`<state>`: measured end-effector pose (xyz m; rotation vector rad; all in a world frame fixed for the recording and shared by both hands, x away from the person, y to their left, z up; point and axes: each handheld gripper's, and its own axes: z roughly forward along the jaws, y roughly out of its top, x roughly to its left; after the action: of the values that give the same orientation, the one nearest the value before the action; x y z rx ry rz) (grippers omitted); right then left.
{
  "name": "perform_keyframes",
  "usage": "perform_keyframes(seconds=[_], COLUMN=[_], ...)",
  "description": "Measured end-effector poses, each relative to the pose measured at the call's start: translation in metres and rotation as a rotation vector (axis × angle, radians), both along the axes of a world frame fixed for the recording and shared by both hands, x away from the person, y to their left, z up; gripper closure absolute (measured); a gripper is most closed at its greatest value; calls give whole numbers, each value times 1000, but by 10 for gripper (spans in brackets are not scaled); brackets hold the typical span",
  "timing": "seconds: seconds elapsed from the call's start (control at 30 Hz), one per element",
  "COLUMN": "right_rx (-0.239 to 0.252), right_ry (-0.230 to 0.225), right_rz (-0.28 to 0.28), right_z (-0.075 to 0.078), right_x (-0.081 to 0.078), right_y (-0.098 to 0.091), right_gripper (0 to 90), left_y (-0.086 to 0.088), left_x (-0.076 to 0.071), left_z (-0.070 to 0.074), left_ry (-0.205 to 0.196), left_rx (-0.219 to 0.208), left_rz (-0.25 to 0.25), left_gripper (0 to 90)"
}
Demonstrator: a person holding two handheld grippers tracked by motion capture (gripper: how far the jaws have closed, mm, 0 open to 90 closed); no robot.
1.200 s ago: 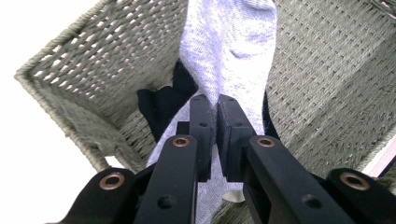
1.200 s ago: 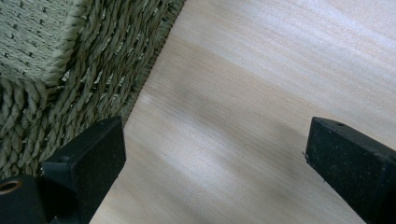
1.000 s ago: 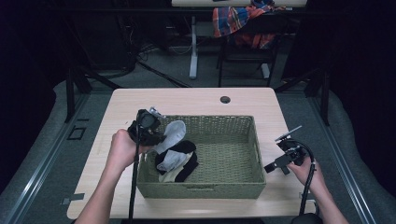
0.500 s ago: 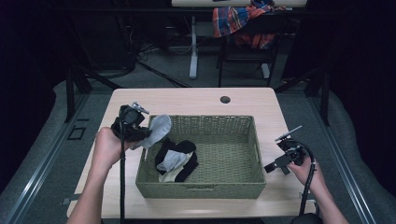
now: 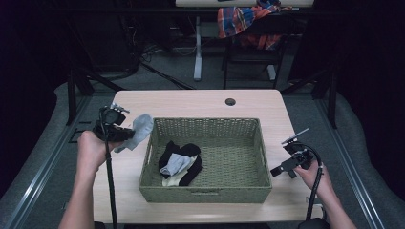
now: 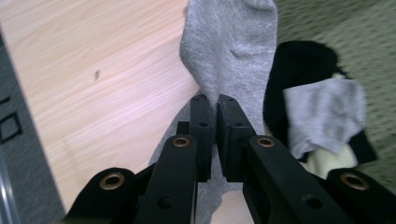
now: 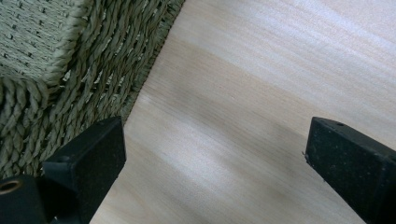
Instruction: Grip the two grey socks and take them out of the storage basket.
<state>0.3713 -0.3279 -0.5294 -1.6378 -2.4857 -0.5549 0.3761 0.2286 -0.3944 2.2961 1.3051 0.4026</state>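
Grey knit fabric is pinched between the closed jaws of the left gripper (image 6: 210, 100): a grey sock (image 5: 138, 131) hangs from it over bare wood, just outside the left wall of the woven basket (image 5: 258, 143). In the left gripper view the sock (image 6: 231, 51) drapes away from the jaws toward the basket's rim.

Inside the basket, toward its left side, lies a small heap of socks (image 5: 180, 163), black, grey and cream, tangled together.

The step in hand looks like taking socks out of the basket one by one, and this one seems ready to be laid on the bench (image 5: 191, 102) left of the basket. That calls for lowering it to the wood, then letting go.

The right gripper (image 5: 286, 164) hovers with its jaws wide apart and nothing between them, over the bench beside the basket's right wall.
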Motion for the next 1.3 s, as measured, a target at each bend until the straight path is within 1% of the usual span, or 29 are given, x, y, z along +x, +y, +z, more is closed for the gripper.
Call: perform_keyframes(seconds=[0.03,0.07,0.1,0.13,0.17,0.27,0.3,0.33,0.37,0.47,0.5,0.57,0.73,0.77,0.8,0.83,0.87,0.9,0.93,0.97,1.07,1.1,1.17,1.27,1.3], right_rx=[-8,-8,-8,-4,-6,-11,-21,-29,-24,-22,-24,-13,-24,-25,-25,-25,-25,-6,-6,-17,-13,-24,-13,-11,-7], right_ry=[13,13,0,3,-1,-2,12,17,15,12,13,16,13,14,14,13,13,9,9,18,15,14,16,16,2], right_rz=[25,25,7,13,4,5,31,40,35,31,33,31,34,35,35,35,35,19,19,39,31,36,33,32,11], right_z=[1,1,0,1,0,1,2,2,2,2,2,2,2,2,2,2,2,1,1,2,2,2,1,1,0], right_x=[1,1,0,0,0,0,1,2,2,1,2,1,1,1,1,2,2,1,1,2,2,2,2,2,1], right_y=[-1,-1,0,-1,0,0,-1,-2,-1,-1,-1,-1,-1,-1,-1,-1,-1,-1,-1,-2,-1,-1,-2,-1,0], right_gripper=[49,49,49,49,49,49,49,49,49,49,49,49,49,49,49,49,49,49,49,49,49,49,49,49,49], left_y=[9,9,13,17,22,35,38,38,42,46,48,53,57,59,59,60,60,61,61,62,62,62,62,63,62], left_x=[3,3,4,5,7,11,11,11,12,13,14,15,16,17,17,19,19,20,20,22,24,26,27,28,28], left_z=[-5,-5,-7,-10,-13,-22,-24,-24,-27,-30,-31,-35,-39,-43,-43,-47,-47,-51,-51,-54,-61,-64,-68,-71,-74], left_ry=[8,8,16,21,30,49,53,53,61,65,66,71,78,84,84,92,92,101,101,110,123,133,142,151,157], left_rx=[9,9,2,-1,-7,-21,-24,-24,-30,-30,-32,-32,-31,-29,-29,-27,-27,-22,-22,-19,-15,-11,-9,-9,-7], left_rz=[31,31,43,52,70,108,117,117,127,136,147,157,178,187,187,195,195,196,196,200,206,205,209,209,208], left_gripper=[857,858,858,858,858,858,859,858,858,858,858,858,858,858,858,858,858,858,858,858,858,858,858,858,858])
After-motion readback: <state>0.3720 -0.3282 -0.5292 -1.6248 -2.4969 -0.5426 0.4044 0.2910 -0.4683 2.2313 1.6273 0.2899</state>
